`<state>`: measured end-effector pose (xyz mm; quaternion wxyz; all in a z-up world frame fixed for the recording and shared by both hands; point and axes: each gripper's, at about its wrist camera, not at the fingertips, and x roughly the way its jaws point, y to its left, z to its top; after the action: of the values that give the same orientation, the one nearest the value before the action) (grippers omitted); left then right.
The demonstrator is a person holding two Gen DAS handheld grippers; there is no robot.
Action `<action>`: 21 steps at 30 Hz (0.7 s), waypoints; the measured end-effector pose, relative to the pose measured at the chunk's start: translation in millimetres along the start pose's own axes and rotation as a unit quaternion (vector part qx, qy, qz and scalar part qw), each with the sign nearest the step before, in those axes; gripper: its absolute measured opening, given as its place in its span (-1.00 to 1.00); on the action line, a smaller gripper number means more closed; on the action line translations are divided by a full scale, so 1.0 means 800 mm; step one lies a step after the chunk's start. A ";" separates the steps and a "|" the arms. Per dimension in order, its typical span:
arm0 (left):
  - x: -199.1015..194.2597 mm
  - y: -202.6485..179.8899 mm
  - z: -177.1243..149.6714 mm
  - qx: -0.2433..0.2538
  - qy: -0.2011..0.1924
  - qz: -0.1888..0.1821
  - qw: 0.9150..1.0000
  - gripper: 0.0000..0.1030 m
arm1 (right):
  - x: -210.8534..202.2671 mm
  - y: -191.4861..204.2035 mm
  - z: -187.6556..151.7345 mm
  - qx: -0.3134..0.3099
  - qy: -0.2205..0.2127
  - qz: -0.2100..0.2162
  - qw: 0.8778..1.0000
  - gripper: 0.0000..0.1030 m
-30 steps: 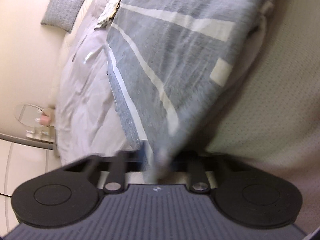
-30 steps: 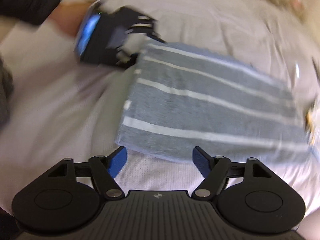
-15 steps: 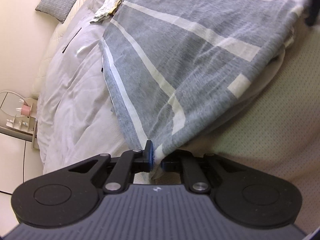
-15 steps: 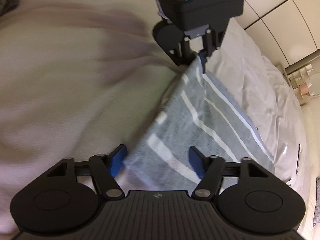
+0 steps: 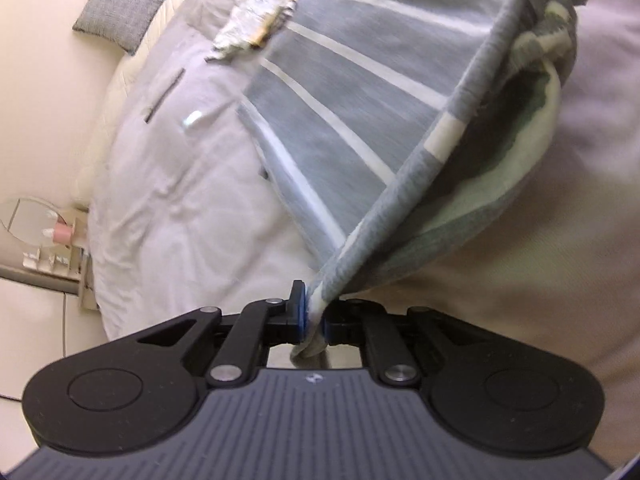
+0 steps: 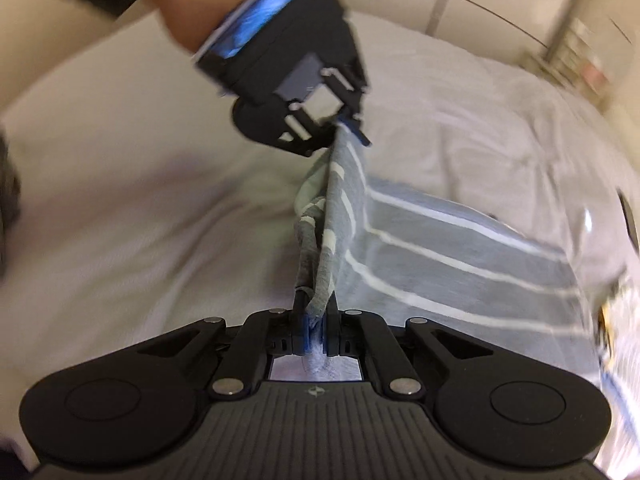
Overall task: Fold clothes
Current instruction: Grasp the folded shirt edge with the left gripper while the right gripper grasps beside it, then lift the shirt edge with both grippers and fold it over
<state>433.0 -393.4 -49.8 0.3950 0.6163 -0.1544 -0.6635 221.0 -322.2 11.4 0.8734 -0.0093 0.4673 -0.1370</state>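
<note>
Jaws pinching striped garment [image 5: 352,92], pillow [image 5: 124,2] beyond

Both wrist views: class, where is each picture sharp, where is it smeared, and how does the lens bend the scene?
Left wrist view: the left gripper is crisp, the striped cloth streaked; the bed bulges like a dome. Right wrist view: the right gripper is sharp, the far gripper and bed edges smeared; corners go dark.

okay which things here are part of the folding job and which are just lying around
In the job: striped grey garment, left gripper and right gripper, both clamped on its edge.

Lying about: grey cushion, crumpled patterned cloth, bedside mirror.
</note>
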 end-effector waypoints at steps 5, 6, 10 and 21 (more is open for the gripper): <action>0.026 0.068 0.075 0.025 0.001 -0.016 1.000 -0.87 | -0.038 -0.103 0.002 0.103 -0.016 0.010 0.994 -0.94; 0.036 0.081 0.092 0.031 0.002 -0.022 0.999 -0.87 | -0.042 -0.127 -0.001 0.119 -0.017 0.014 0.993 -0.94; 0.087 0.125 0.154 0.049 0.009 -0.052 0.997 -0.87 | -0.055 -0.229 -0.025 0.185 -0.023 0.035 0.982 -0.94; 0.283 0.167 0.271 0.114 0.029 -0.169 0.979 -0.87 | 0.025 -0.467 -0.140 0.378 0.006 0.117 0.918 -0.92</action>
<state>290.5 -701.9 -73.2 0.2091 0.6931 -0.1112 -0.6808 53.4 -673.8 -13.9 0.8189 0.3770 0.3838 -0.1999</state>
